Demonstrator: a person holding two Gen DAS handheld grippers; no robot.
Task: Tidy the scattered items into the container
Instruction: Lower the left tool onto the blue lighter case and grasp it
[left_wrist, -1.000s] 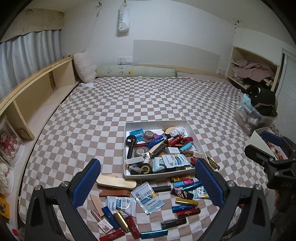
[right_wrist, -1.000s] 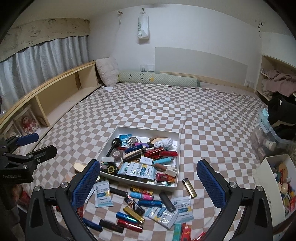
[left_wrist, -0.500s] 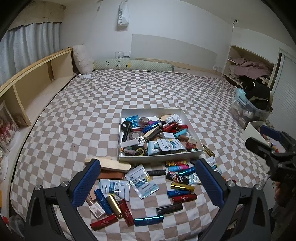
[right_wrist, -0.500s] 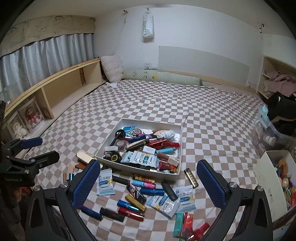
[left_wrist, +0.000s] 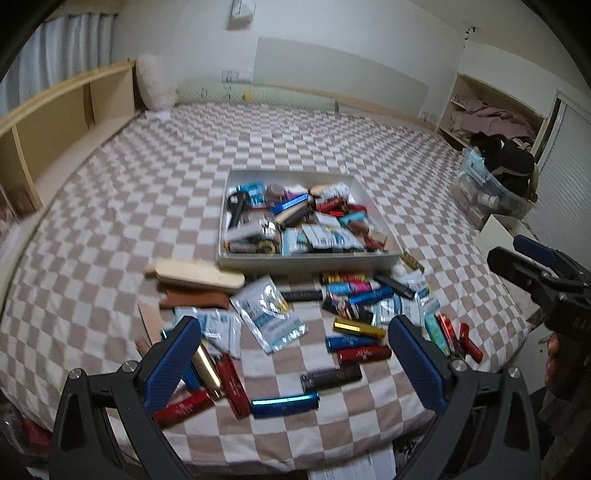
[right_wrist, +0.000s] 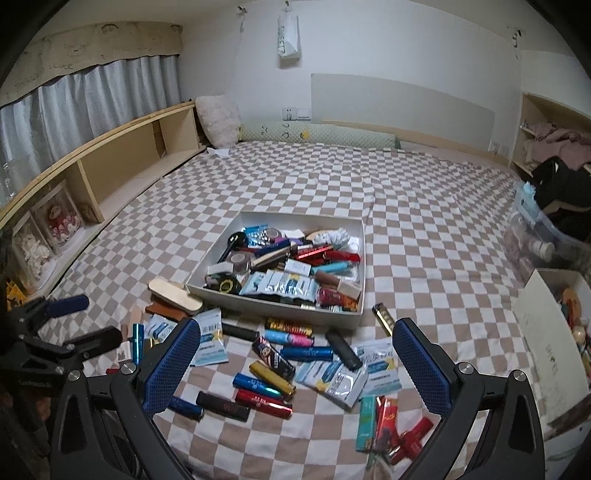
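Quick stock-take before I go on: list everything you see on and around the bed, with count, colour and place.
white box: one, mid-bed, already piled with tubes and sachets
loose tubes: over a dozen, red, blue, gold, black, on the sheet in front of the box
sachets: several, white-blue, among the tubes
wooden brush: one, pale, left of the box
brown case: one, beside the brush
checked sheet: beige-white, covers the bed
left gripper: jaws closing, nothing between
right gripper: jaws open, empty

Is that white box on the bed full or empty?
Fairly full. The white box holds a heap of tubes and packets covering its floor, while more tubes lie outside it on the checked bedspread.
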